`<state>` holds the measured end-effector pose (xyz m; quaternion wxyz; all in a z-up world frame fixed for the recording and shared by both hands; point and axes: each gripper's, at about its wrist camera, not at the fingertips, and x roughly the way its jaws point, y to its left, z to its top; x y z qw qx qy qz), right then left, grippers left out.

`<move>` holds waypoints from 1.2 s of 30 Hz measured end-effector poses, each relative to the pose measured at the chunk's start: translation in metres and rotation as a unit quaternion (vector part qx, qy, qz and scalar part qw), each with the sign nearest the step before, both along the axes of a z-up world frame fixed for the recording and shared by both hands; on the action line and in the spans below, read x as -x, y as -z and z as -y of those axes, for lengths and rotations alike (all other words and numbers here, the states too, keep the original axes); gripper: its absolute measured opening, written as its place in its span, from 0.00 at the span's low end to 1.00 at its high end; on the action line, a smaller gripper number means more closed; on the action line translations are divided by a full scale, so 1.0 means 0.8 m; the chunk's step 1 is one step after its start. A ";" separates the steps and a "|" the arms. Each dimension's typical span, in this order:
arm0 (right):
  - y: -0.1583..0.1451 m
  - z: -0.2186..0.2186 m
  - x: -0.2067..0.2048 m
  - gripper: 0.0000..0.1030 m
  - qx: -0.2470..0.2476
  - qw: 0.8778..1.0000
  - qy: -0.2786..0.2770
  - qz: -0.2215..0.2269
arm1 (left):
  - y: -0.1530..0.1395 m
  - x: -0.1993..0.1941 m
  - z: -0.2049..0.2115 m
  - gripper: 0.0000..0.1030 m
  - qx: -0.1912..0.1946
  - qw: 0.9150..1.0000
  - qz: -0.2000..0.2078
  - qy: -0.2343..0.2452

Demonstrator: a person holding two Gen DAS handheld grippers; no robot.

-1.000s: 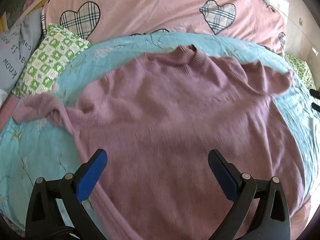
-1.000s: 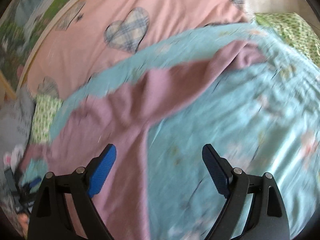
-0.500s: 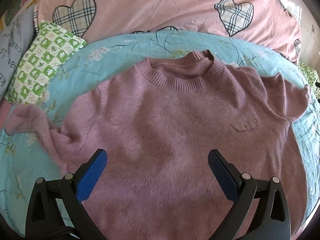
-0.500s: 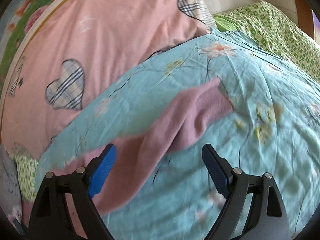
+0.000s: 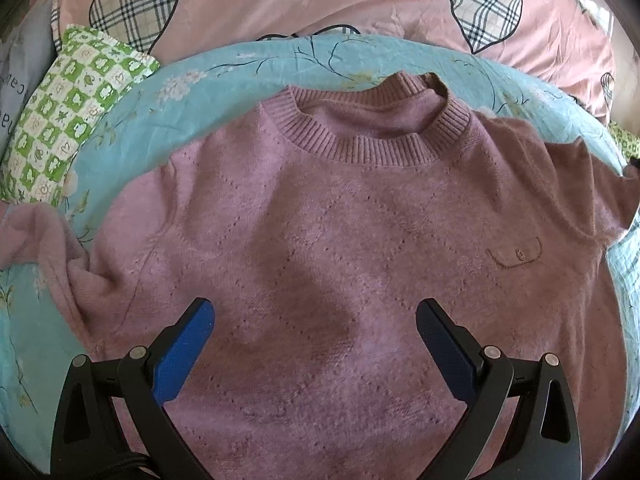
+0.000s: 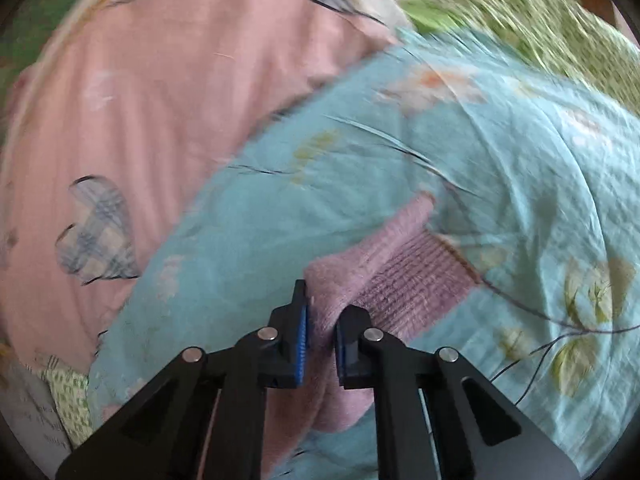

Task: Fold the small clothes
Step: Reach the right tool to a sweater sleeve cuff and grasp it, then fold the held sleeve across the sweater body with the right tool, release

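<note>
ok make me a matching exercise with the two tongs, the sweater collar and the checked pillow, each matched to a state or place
Things:
1. left tongs
2. right tongs
3. sweater collar
4. green checked pillow

States or places:
A. clamped on the sweater's sleeve
B. at the blue sheet's left edge
C. open above the sweater's chest
D. ribbed, at the far end

Pairs: 1-C, 2-A, 3-D, 4-B

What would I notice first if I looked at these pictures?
A big fuzzy pink-purple sweater lies spread front-up on a light blue flowered blanket, filling the left wrist view, with the open left gripper over its middle. In the right wrist view, the right gripper is pinching the sweater's sleeve near its ribbed cuff.
</note>
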<state>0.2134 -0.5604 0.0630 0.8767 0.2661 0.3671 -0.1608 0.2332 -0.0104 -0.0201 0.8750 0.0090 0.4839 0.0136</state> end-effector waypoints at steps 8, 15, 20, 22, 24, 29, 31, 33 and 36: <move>-0.032 -0.223 0.011 0.12 -0.079 0.968 -0.226 0.082 | -0.006 0.036 -0.029 0.98 0.031 1.000 0.006 -0.004; 0.025 -0.440 -0.010 0.12 -0.122 0.905 -0.406 0.029 | -0.013 0.085 -0.063 0.98 0.077 0.997 0.014 -0.004; 0.082 -0.535 -0.018 0.12 -0.137 0.869 -0.475 -0.039 | -0.009 0.107 -0.091 0.98 0.127 0.992 0.008 -0.013; 0.104 -0.562 -0.015 0.15 -0.143 0.853 -0.497 -0.073 | -0.007 0.110 -0.097 0.98 0.133 0.991 0.004 -0.012; 0.127 -0.574 -0.016 0.23 -0.150 0.845 -0.501 -0.112 | -0.005 0.108 -0.094 0.98 0.131 0.991 -0.001 -0.010; 0.126 -0.546 -0.019 0.69 -0.178 0.855 -0.474 -0.113 | -0.011 0.093 -0.077 0.98 0.127 0.992 0.003 0.015; 0.118 -0.524 -0.018 0.69 -0.185 0.869 -0.448 -0.101 | -0.011 0.080 -0.065 0.98 0.112 0.993 0.004 0.026; 0.107 -0.485 -0.014 0.69 -0.189 0.887 -0.413 -0.080 | -0.005 0.065 -0.056 0.98 0.095 0.995 -0.002 0.027; 0.096 -0.442 -0.001 0.69 -0.182 0.909 -0.371 -0.059 | 0.008 0.036 -0.051 0.98 0.091 0.995 -0.018 0.024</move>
